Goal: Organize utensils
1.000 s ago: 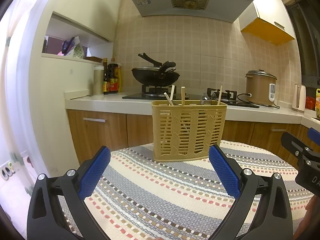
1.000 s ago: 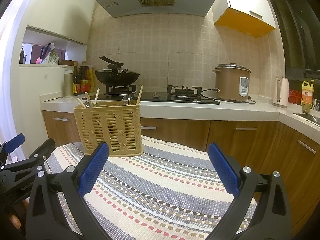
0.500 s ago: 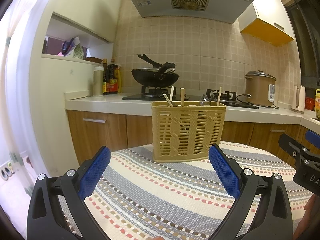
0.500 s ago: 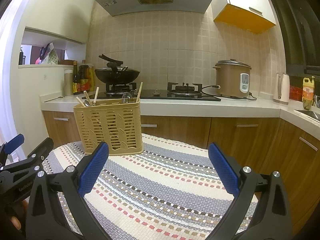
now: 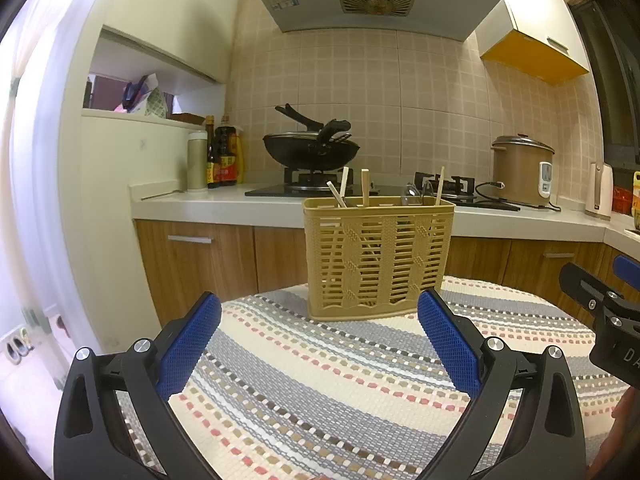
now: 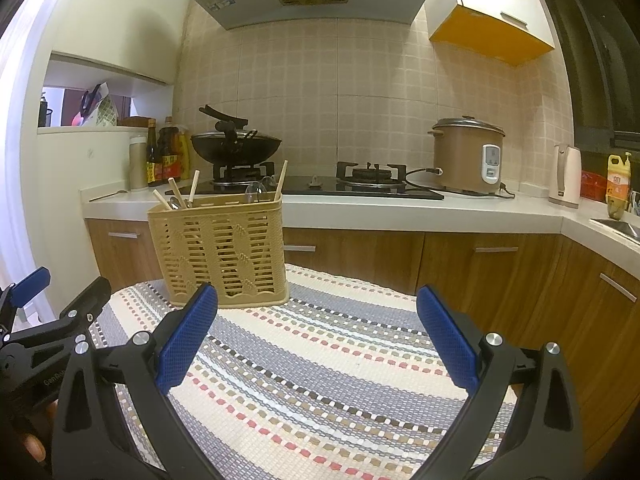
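Observation:
A tan slotted utensil basket (image 5: 378, 258) (image 6: 220, 248) stands upright at the far edge of a table under a striped woven cloth (image 5: 320, 380) (image 6: 320, 360). Wooden chopsticks (image 5: 365, 193) (image 6: 193, 192) and metal spoon bowls (image 5: 412, 196) (image 6: 256, 192) stick out of its top. My left gripper (image 5: 319, 340) is open and empty, straight in front of the basket and short of it. Also open and empty, my right gripper (image 6: 317, 338) hangs over the cloth with the basket ahead to its left. Each gripper shows at the edge of the other's view.
Behind the table runs a kitchen counter (image 6: 360, 208) with wooden cabinets, a gas hob carrying a black wok (image 5: 310, 150), bottles (image 5: 222, 160), a brown rice cooker (image 6: 468, 156) and a kettle (image 6: 566, 174). A range hood hangs above. A person's fingers show at the frame corners.
Both grippers stay open and nearly still. The right wrist view has tilted up slightly, so the basket sits a little lower in it; the left view has barely shifted.

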`<state>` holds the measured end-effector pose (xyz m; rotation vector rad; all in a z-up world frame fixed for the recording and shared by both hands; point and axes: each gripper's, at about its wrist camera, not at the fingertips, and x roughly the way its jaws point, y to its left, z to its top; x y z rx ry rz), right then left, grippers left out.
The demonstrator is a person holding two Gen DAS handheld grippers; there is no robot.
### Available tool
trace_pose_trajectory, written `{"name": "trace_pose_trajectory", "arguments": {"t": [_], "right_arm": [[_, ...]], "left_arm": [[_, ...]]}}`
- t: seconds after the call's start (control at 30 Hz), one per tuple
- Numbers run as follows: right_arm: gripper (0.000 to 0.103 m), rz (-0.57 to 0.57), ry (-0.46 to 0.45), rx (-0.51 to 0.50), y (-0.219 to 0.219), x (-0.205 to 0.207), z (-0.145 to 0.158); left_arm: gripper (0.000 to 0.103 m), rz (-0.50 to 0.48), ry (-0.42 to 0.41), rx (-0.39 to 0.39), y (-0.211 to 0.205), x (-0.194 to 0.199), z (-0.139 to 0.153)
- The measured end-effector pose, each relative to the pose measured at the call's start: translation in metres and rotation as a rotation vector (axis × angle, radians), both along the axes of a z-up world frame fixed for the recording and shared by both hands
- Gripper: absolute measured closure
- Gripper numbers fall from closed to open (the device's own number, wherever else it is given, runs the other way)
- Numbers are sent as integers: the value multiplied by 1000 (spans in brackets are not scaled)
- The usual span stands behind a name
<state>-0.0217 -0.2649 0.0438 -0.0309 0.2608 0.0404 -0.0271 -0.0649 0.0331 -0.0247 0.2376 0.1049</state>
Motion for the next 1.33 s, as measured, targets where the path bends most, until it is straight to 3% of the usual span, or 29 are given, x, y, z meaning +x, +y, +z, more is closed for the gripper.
{"name": "trace_pose_trajectory", "arguments": {"t": [0.77, 1.07, 1.33], "right_arm": [[8, 2, 2, -2, 2, 0, -1], [8, 3, 2, 0, 1, 0, -1], [8, 3, 2, 5, 3, 0, -3]], "left_arm": [[8, 8, -4, 21, -4, 0, 0], [7, 30, -36, 81, -13, -7, 1], [7, -25, 4, -13, 0, -2, 2]]}}
